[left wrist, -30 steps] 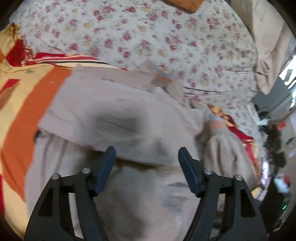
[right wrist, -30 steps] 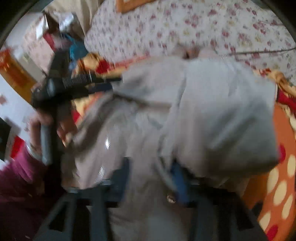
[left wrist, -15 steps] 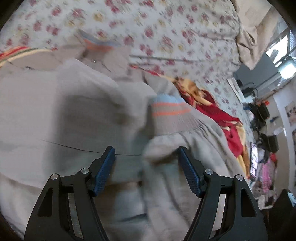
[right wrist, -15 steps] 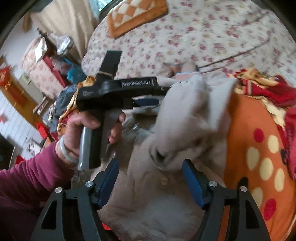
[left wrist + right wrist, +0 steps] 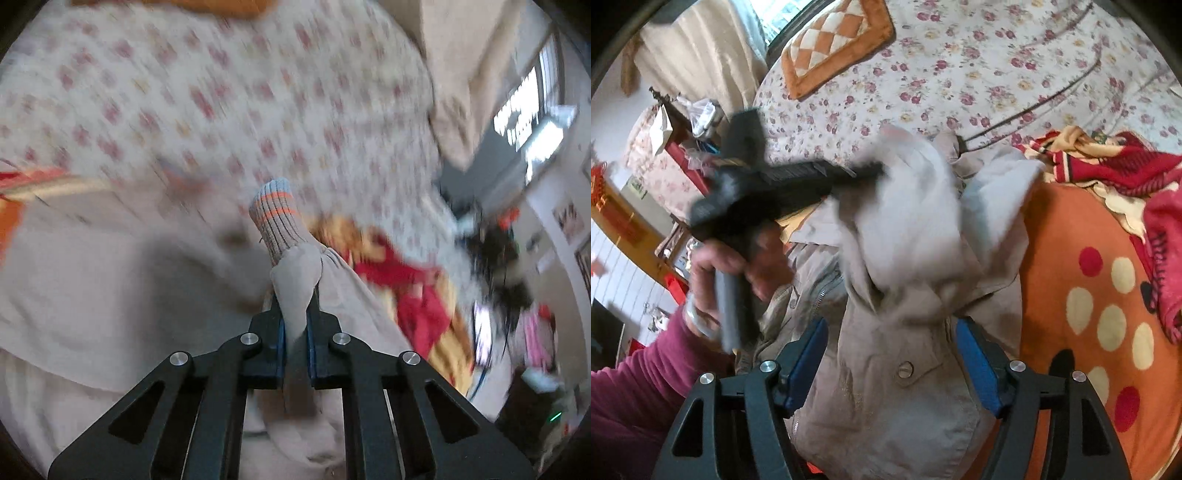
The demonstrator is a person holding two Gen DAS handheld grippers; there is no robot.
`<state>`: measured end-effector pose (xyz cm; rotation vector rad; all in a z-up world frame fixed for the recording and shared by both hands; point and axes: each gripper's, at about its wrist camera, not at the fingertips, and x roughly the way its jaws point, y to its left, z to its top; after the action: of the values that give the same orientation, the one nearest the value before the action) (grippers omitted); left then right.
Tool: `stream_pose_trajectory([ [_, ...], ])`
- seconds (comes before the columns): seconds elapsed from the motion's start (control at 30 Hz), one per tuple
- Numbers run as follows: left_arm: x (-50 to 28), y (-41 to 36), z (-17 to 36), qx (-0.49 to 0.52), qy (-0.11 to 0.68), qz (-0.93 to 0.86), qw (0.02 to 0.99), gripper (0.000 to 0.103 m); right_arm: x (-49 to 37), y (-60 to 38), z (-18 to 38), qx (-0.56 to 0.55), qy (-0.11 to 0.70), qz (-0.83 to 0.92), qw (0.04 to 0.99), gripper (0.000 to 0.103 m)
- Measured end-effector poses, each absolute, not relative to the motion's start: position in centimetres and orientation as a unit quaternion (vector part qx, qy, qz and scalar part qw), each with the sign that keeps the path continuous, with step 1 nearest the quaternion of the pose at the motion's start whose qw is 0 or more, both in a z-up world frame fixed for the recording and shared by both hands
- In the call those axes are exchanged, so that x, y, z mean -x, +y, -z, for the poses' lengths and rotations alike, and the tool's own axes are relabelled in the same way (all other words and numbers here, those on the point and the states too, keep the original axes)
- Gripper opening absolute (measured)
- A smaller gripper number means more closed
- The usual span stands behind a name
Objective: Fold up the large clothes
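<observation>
Your left gripper (image 5: 295,314) pinches the sleeve (image 5: 295,280) just behind its striped cuff (image 5: 275,218); carry it toward ten o'clock across the beige jacket (image 5: 905,387) on the orange blanket (image 5: 1071,229). Your right gripper (image 5: 892,354) sits spread astride the jacket's front; press there.

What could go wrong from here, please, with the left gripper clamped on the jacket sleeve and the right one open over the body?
1. The left gripper pinches only a narrow bunch of sleeve behind the striped cuff; it may slip out.
2. The right gripper is open over the jacket, so nothing pins the body and pulling may drag it across the orange blanket.
</observation>
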<state>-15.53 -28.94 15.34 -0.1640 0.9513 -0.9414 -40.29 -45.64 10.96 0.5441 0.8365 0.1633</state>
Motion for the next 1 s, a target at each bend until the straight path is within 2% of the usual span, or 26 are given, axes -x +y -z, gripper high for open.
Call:
stream_pose_trajectory([
  [0.1,13.4,-23.5,-18.2,0.123,0.389,0.377,0.832,0.008,39.7,-45.6,-10.9,-0.261,0.402,-0.079,0.874,0.069],
  [0.2,11.7,-19.0,-18.4,0.148,0.362,0.306,0.868,0.008,38.8,-45.7,-10.5,-0.257,0.406,-0.070,0.874,0.070],
  [0.37,9.3,-16.0,-14.5,0.171,0.419,0.260,0.853,0.008,36.0,-45.8,-9.4,-0.210,0.428,-0.002,0.879,0.070],
  [0.47,9.6,-16.1,-13.3,0.170,0.428,0.255,0.850,0.008,34.1,-45.3,-9.2,-0.177,0.428,0.018,0.886,0.070],
  [0.63,9.5,-15.9,-14.3,0.180,0.421,0.261,0.850,0.008,30.4,-45.2,-7.3,-0.087,0.452,0.091,0.883,0.070],
  [0.7,9.3,-15.8,-15.6,0.182,0.409,0.264,0.854,0.008,29.6,-46.4,-6.2,-0.093,0.463,0.103,0.875,0.070],
  [0.73,9.1,-15.7,-16.2,0.183,0.402,0.266,0.857,0.008,29.5,-46.9,-5.8,-0.102,0.466,0.109,0.872,0.066],
  [0.77,9.0,-15.7,-16.9,0.185,0.395,0.268,0.859,0.008,29.4,-48.2,-5.4,-0.125,0.465,0.118,0.869,0.057],
  [0.8,8.8,-15.6,-17.3,0.186,0.393,0.270,0.859,0.008,29.6,-48.8,-5.3,-0.137,0.461,0.123,0.868,0.033],
  [0.87,8.8,-15.8,-17.8,0.188,0.391,0.279,0.857,0.008,30.2,-50.7,-5.6,-0.185,0.441,0.132,0.868,0.026],
  [0.9,8.9,-15.9,-17.8,0.188,0.391,0.284,0.855,0.008,31.0,-51.5,-6.2,-0.211,0.420,0.134,0.873,0.018],
  [1.0,9.7,-16.7,-16.6,0.171,0.401,0.290,0.852,0.008,32.6,-51.6,-7.8,-0.202,0.390,0.159,0.884,0.014],
])
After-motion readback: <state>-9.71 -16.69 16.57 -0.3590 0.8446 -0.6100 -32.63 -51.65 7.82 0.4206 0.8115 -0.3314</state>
